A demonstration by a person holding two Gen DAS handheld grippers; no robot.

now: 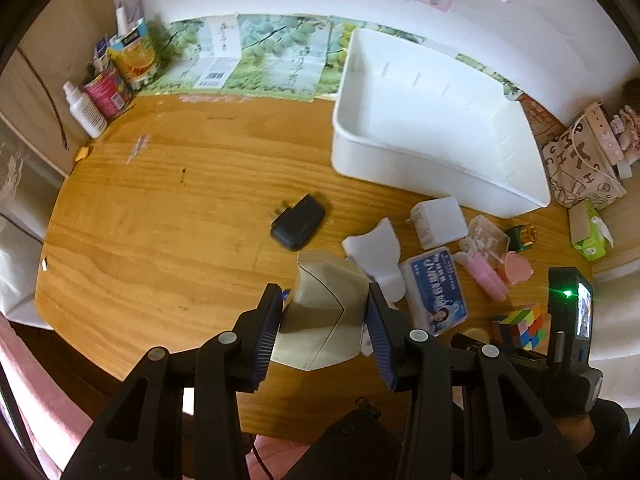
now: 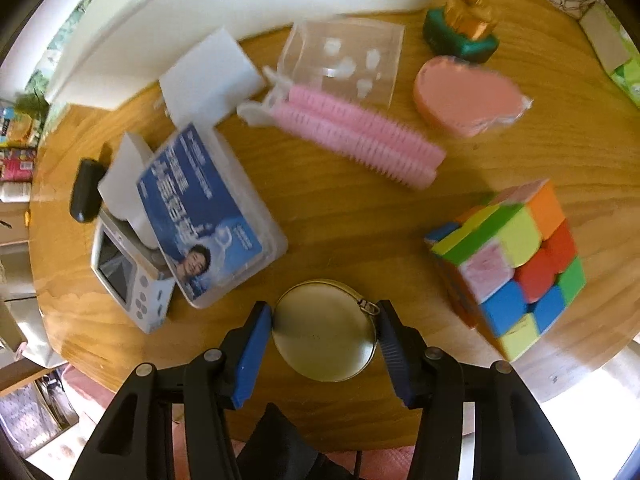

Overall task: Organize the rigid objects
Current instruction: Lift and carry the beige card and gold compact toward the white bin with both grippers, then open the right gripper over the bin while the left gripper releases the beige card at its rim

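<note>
My left gripper (image 1: 326, 312) is shut on a beige-grey handheld device (image 1: 324, 316) and holds it over the wooden table (image 1: 160, 220). The same device shows in the right wrist view (image 2: 128, 276), screen up. My right gripper (image 2: 324, 320) is shut on a round cream tape measure (image 2: 326, 330) that lies on the table (image 2: 360, 220). A large white bin (image 1: 436, 120) stands at the back right. A black adapter (image 1: 298, 222), a white charger (image 1: 438, 222), a blue-labelled plastic box (image 2: 208, 212), pink curlers (image 2: 356, 136) and a colour cube (image 2: 516, 264) lie around.
A clear plastic case (image 2: 348, 60), a pink pad (image 2: 468, 96), a green-and-gold jar (image 2: 462, 32) and white foam pieces (image 1: 378, 252) also lie on the table. Bottles and cans (image 1: 112, 76) stand at the back left. A patterned bag (image 1: 580, 160) and tissue pack (image 1: 588, 232) sit at the right.
</note>
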